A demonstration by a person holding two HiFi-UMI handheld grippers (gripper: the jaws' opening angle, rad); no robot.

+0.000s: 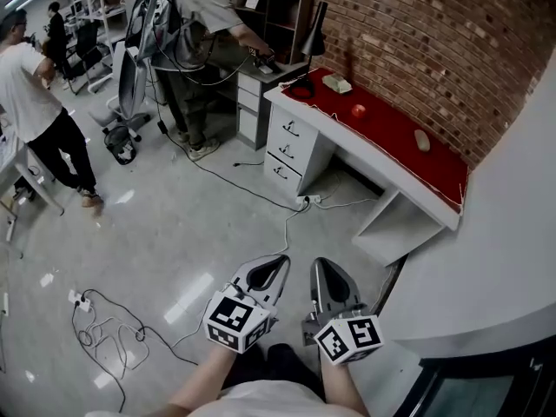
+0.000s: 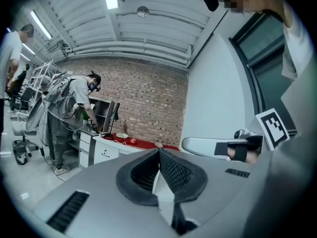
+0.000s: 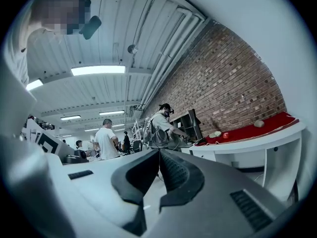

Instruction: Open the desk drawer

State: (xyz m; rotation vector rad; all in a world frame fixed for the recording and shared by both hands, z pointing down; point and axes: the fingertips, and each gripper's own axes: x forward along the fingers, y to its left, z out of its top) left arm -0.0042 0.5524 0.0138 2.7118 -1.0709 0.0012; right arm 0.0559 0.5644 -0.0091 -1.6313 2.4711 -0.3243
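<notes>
The white desk (image 1: pixel 408 200) with a red mat (image 1: pixel 391 133) stands against the brick wall, far ahead of me. Its drawer unit (image 1: pixel 291 150) has three drawers with dark handles, all closed; it also shows small in the left gripper view as the drawer unit (image 2: pixel 105 152). My left gripper (image 1: pixel 280 261) and right gripper (image 1: pixel 318 264) are held side by side low in the head view, well short of the desk. Both point level toward it. The left gripper (image 2: pixel 159 151) has its jaw tips together on nothing, and so does the right gripper (image 3: pixel 159 151).
A person (image 1: pixel 195 24) works at the neighbouring desk left of the drawers. Another person (image 1: pixel 35 102) walks at far left. Cables (image 1: pixel 113 328) and a power strip (image 1: pixel 308 201) lie on the floor. A lamp (image 1: pixel 313 33) and small objects sit on the mat. A white curved wall (image 1: pixel 504 259) is at my right.
</notes>
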